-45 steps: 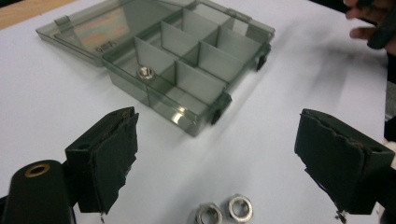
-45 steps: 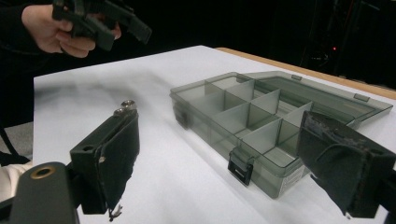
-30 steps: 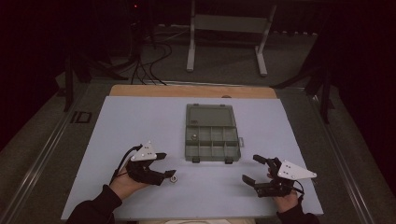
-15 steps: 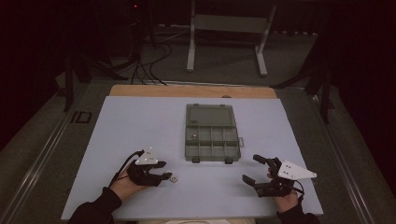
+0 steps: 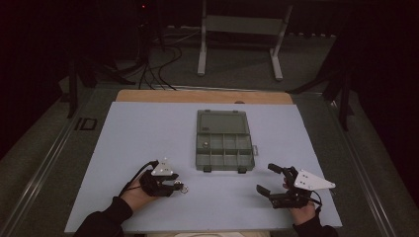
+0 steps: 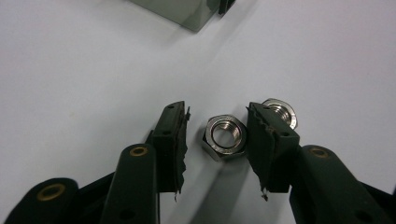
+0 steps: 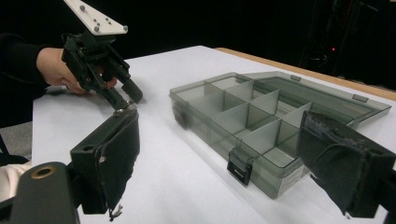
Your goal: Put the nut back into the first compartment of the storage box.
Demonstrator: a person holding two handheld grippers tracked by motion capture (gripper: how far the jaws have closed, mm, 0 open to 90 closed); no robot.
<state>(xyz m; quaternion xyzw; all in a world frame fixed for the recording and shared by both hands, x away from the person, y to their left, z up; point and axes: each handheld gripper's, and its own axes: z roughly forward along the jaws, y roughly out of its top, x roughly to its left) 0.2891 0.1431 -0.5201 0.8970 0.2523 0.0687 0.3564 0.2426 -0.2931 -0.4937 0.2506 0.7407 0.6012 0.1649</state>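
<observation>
1. My right gripper [image 5: 276, 183] sits at about 5 o'clock on the table [image 5: 148, 133], near its front edge. Jaws wide apart, nothing between them.
2. My left gripper [image 5: 178, 186] is at about 7 o'clock, low over the table, tips pointing toward 3 o'clock.
3. Left jaws have just been closing. They now flank a steel hex nut [image 6: 224, 137] lying flat on the table, hole up.
4. In the left gripper view the right-hand pad looks to be at the nut's edge; the left-hand pad has a thin gap. No firm clamp yet, so I call them apart.
5. A second nut [image 6: 281, 111] lies just behind the right-hand pad, at roughly 1 o'clock from the first, partly hidden by the pad.
6. From the high view the nuts show as small shiny bits right at the left gripper's tips.
7. Farther out, near table centre, a grey compartment box [image 5: 225, 140] lies open, lid flat toward 12 o'clock.
8. One small metal piece [image 5: 204, 144] sits in a far-left compartment; too small to say what.
9. The box's latches [image 7: 239, 169] face my side.
</observation>
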